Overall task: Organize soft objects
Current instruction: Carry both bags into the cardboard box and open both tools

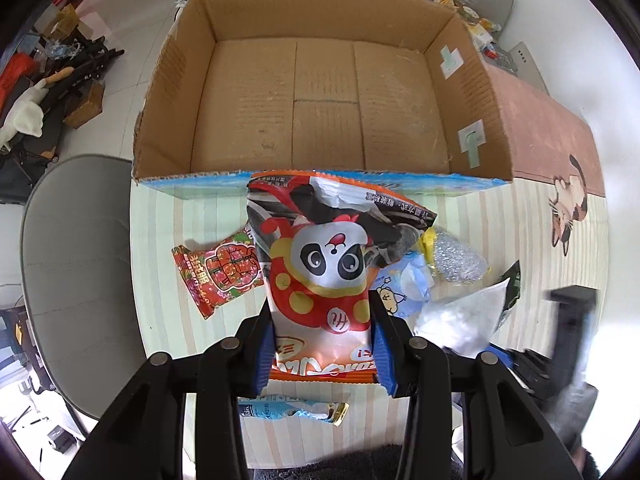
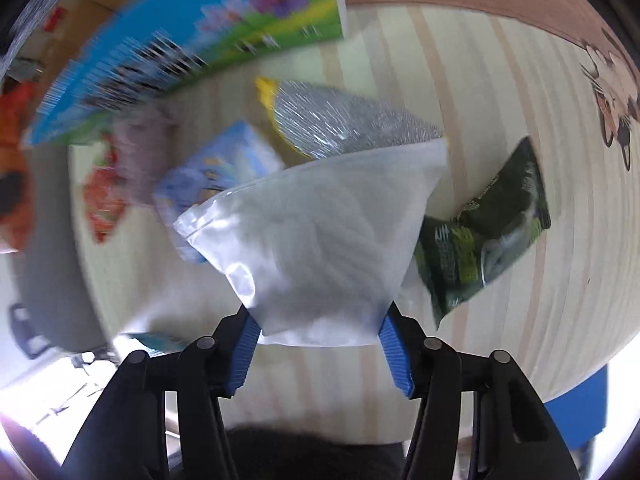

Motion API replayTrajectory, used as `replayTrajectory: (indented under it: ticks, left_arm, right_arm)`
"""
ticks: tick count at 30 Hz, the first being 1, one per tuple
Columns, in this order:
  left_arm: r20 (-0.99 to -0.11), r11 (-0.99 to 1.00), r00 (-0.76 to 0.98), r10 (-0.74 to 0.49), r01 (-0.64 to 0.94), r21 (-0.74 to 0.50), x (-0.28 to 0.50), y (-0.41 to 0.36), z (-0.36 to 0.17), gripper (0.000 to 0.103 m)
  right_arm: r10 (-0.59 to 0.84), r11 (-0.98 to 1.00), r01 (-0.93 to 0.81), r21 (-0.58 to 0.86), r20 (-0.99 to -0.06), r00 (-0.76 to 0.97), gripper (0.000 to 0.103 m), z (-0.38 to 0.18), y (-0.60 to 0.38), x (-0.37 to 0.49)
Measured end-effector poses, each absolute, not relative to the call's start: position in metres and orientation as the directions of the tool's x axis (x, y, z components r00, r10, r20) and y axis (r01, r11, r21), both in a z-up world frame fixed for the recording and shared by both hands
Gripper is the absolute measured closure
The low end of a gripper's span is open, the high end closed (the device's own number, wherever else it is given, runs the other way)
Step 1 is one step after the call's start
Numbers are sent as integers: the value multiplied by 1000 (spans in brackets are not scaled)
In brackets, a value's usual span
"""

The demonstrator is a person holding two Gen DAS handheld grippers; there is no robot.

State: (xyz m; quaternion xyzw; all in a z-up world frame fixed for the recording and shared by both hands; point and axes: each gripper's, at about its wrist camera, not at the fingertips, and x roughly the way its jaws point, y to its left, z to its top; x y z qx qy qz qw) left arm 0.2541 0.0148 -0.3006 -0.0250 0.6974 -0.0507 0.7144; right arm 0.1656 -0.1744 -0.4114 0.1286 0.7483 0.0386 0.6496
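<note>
My left gripper is shut on an orange panda snack bag and holds it above the striped table, just short of the near wall of an open cardboard box. My right gripper is shut on a clear zip bag of white filling, lifted above the table; the bag also shows in the left wrist view. The right wrist view is blurred by motion.
On the table lie a red snack packet, a blue cartoon packet, a silver-and-yellow bag, a green packet and a blue-and-gold wrapper. A grey chair stands at the left.
</note>
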Motion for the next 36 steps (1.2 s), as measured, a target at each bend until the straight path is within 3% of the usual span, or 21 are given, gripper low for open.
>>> replayTrajectory:
  ticks: [9,14,25,36]
  left_arm:
    - [-978,979,70,-198,59,-194,285,4,-258,65]
    - [-976,976,46,-213,60,-210,346,0,-257,65]
    - [-981,987,-110,-160,-17,-159,496,16,-347,65]
    - [-958,985,-232,-169,-14,-170,540,16,-418,64]
  right_arm:
    - [423,896,129,425,-905,39,46,-286,-209,210]
    - [379,919,81,387,-921,91,47,-261,-188,287]
    - [254,966,63,252,-967,-28,48,-330,-137,450]
    - [208,973,121,196,-973,-99,48,-406,-127,505]
